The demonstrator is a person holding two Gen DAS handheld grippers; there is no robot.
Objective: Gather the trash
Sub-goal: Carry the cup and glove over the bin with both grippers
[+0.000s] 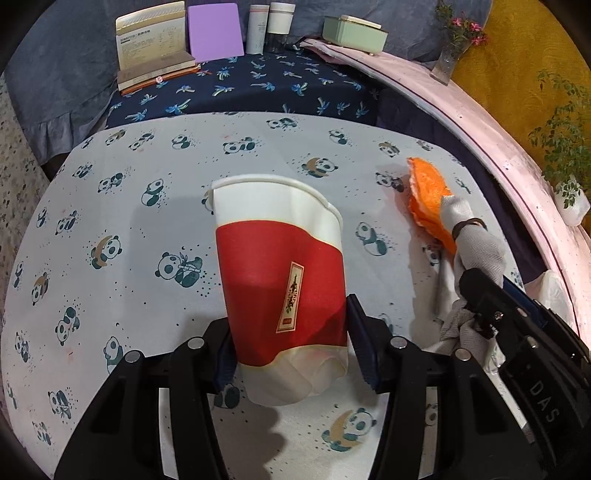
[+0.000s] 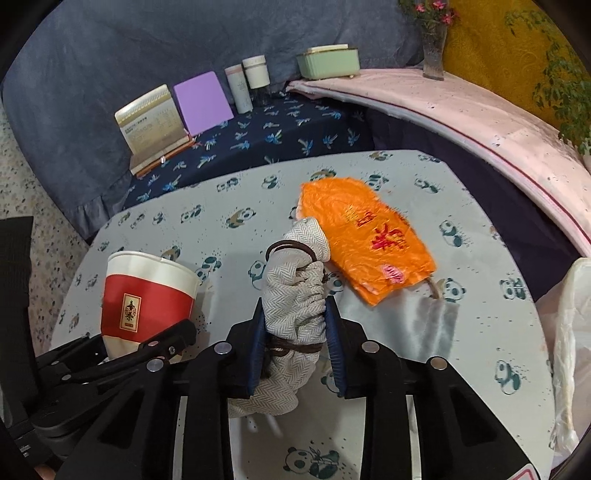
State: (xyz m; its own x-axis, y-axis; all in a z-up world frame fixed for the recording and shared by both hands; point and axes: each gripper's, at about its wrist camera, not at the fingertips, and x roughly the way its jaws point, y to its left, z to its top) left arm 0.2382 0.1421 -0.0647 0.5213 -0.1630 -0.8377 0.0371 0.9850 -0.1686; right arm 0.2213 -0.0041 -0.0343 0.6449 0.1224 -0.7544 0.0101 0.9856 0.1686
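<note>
A crumpled red-and-white paper cup [image 1: 280, 273] hangs over the panda-print table [image 1: 122, 206], and my left gripper [image 1: 291, 343] is shut on its lower half, pads pressing both sides. The right wrist view shows the same cup [image 2: 147, 295] at lower left, held by the left gripper [image 2: 147, 350]. My right gripper [image 2: 295, 332] is shut on a grey herringbone cloth bundle [image 2: 295, 295] tied with brown cord. The bundle's top touches an orange plastic wrapper [image 2: 365, 240] lying flat on the table. From the left wrist, the wrapper [image 1: 430, 199], the cloth [image 1: 476, 243] and the right gripper [image 1: 491, 310] sit at the right.
A white plastic bag [image 2: 569, 314] hangs at the table's right edge. Behind the table, a dark blue cloth surface carries a book [image 1: 151, 40], a purple board [image 1: 214, 31] and two jars [image 1: 269, 26]. A pink curved ledge [image 1: 480, 133] holds a green box [image 1: 354, 33] and a flower vase [image 1: 448, 55].
</note>
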